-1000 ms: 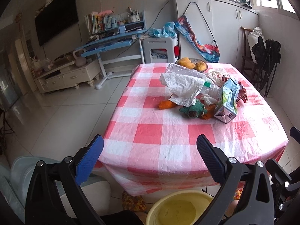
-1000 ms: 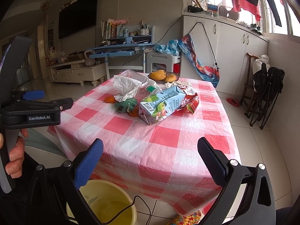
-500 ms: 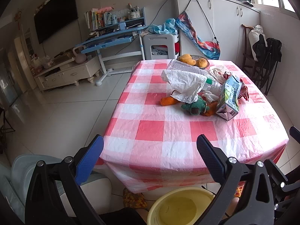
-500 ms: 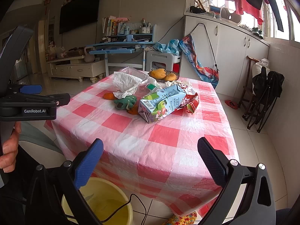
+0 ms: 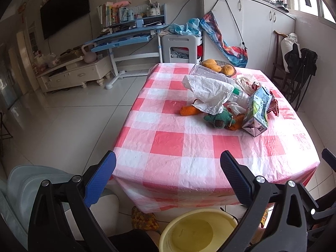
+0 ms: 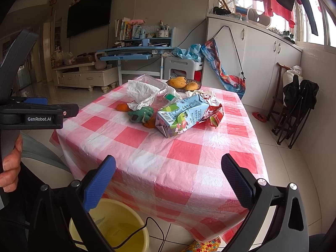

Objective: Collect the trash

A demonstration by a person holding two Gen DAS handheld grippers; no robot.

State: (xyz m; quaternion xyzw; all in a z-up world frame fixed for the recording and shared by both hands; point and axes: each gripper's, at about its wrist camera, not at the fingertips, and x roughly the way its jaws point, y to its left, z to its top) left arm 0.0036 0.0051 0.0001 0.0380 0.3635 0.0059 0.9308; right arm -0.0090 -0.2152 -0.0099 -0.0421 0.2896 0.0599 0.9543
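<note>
Both sets of jaws released, empty, short of the table (image 5: 189, 163). Trash heap at 1 o'clock: carton (image 6: 180, 115), tissue (image 5: 210, 92), wrapper (image 6: 214, 113). Risk: grabbing the green toy (image 5: 218, 119) or fruit (image 6: 182, 83), both touching the trash. Bottle (image 5: 237, 95) mostly buried; bucket (image 5: 197, 231) cut off by frame.

We see daylight from windows (image 6: 315, 27) upper right, blown out. Room evenly bright; floor (image 5: 63, 121) glossy with glare. Strong fisheye bending, dark vignette at corners. Focus sharp throughout.
</note>
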